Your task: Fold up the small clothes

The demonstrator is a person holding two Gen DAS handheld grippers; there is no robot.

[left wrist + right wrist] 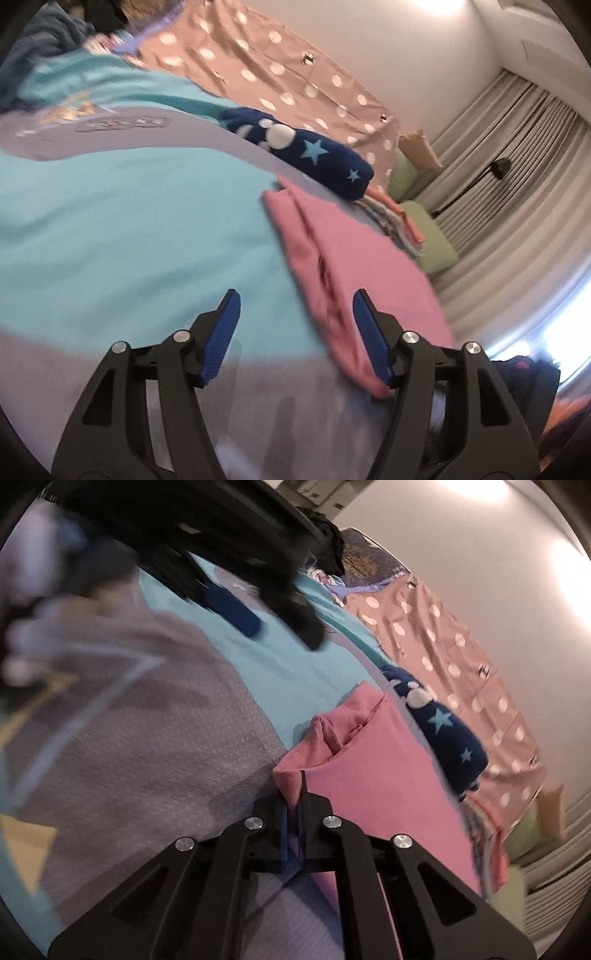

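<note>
A small pink garment (354, 258) lies on a teal and grey blanket (129, 221). My left gripper (295, 314) is open, its blue pads spread just above the garment's left edge, holding nothing. In the right wrist view my right gripper (294, 812) is shut on a near corner of the pink garment (376, 760). The left gripper (258, 605) shows blurred at the top of that view, open over the blanket (266, 664).
A folded navy cloth with stars (306, 151) lies beyond the pink garment, also in the right wrist view (443, 727). A pink polka-dot sheet (277, 81) lies behind it. A stack of folded clothes (395, 218), green cushions (432, 236), curtains and a lamp (498, 166) are at the right.
</note>
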